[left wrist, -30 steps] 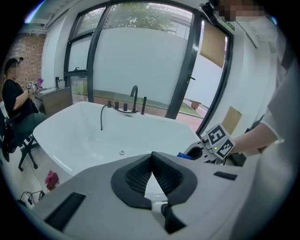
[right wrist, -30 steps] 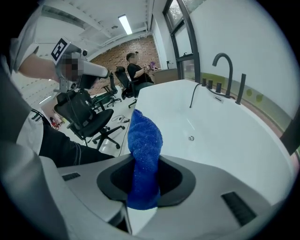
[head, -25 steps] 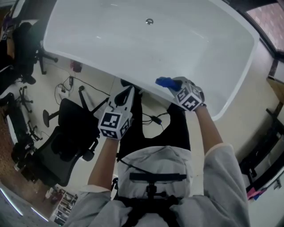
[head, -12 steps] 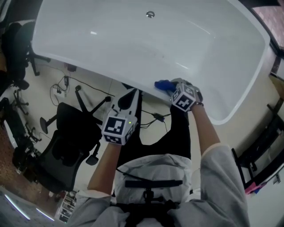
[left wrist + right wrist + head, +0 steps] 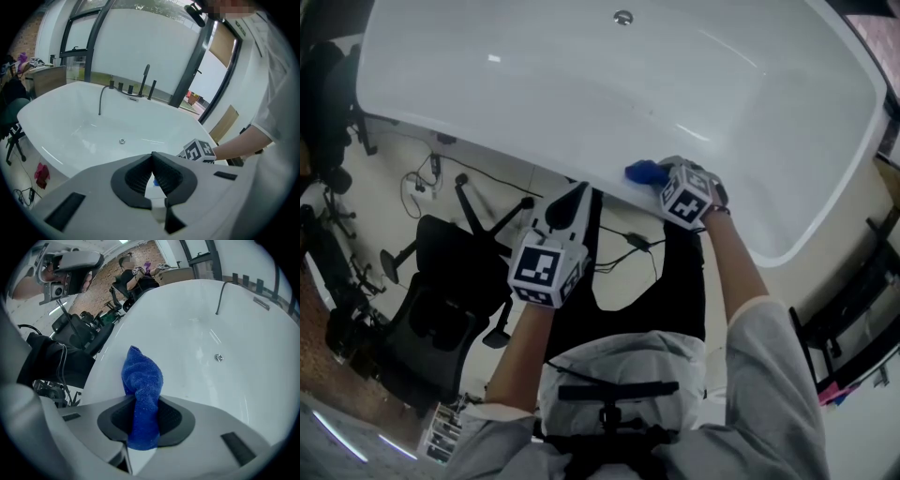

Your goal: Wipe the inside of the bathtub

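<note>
The light is bright and even. Daylight comes through the windows (image 5: 140,47) behind the bathtub (image 5: 534,89), whose white surface shows small glare streaks. Both gripper views bend strongly and have dark corners.

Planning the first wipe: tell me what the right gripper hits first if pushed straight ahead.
Probably the white inner wall of the bathtub; the blue cloth held in the right gripper would touch first. Depth is unclear.
</note>
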`<action>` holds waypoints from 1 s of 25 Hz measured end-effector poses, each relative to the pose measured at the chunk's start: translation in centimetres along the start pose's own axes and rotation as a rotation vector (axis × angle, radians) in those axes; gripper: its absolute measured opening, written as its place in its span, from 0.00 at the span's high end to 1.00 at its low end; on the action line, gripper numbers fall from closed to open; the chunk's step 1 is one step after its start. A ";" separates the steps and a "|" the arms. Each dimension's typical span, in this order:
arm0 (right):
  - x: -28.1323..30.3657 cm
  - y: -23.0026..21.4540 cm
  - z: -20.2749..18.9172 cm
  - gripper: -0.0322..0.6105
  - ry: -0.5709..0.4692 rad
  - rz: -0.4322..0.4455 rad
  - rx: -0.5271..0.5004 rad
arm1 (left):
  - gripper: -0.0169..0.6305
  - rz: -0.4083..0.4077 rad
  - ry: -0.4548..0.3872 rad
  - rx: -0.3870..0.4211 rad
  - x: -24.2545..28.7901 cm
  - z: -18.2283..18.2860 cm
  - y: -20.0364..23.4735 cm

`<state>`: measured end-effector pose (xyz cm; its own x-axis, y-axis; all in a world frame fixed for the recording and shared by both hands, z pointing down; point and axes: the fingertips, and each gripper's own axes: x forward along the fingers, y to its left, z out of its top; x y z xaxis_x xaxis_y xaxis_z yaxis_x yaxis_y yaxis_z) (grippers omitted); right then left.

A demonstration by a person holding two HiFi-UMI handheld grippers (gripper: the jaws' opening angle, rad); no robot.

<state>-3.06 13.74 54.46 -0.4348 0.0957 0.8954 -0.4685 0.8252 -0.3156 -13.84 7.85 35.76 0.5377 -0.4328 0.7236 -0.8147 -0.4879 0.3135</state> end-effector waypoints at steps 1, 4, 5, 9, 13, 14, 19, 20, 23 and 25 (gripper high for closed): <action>0.1 -0.1 0.6 0.79 -0.001 -0.004 -0.005 | 0.97 0.001 0.004 -0.004 0.1 -0.3 0.1; 0.8 -0.4 2.3 0.79 0.007 0.002 -0.028 | 0.97 0.006 0.016 -0.017 0.4 -0.6 0.2; 1.1 -0.5 3.0 0.79 0.010 0.006 -0.042 | 0.97 0.005 0.019 -0.016 0.5 -0.8 0.3; 2.5 -1.0 5.5 0.79 0.026 0.024 -0.092 | 0.97 0.004 0.023 -0.024 0.8 -0.8 0.8; 4.0 -1.5 8.1 0.79 0.019 0.031 -0.107 | 0.97 0.013 0.026 -0.032 0.9 -0.8 2.0; 4.5 -1.6 8.7 0.79 0.015 0.033 -0.110 | 0.97 0.016 0.025 -0.035 0.9 -0.8 2.3; 7.4 -2.6 9.9 0.79 0.030 0.088 -0.097 | 0.97 0.035 0.023 -0.052 0.8 -0.8 3.7; 7.3 -2.8 10.1 0.79 0.031 0.100 -0.080 | 0.97 0.037 0.026 -0.053 0.8 -1.0 3.8; 7.7 -2.1 9.2 0.79 0.012 0.170 0.006 | 0.97 0.034 0.040 -0.056 1.0 -1.6 3.7; 7.6 -1.9 8.3 0.80 0.006 0.179 0.034 | 0.97 0.027 0.046 -0.061 1.2 -2.0 3.3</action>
<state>-11.88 8.24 59.25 -0.5085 0.2427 0.8262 -0.4099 0.7756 -0.4801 -16.29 7.23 38.88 0.5063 -0.4090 0.7592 -0.8410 -0.4289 0.3298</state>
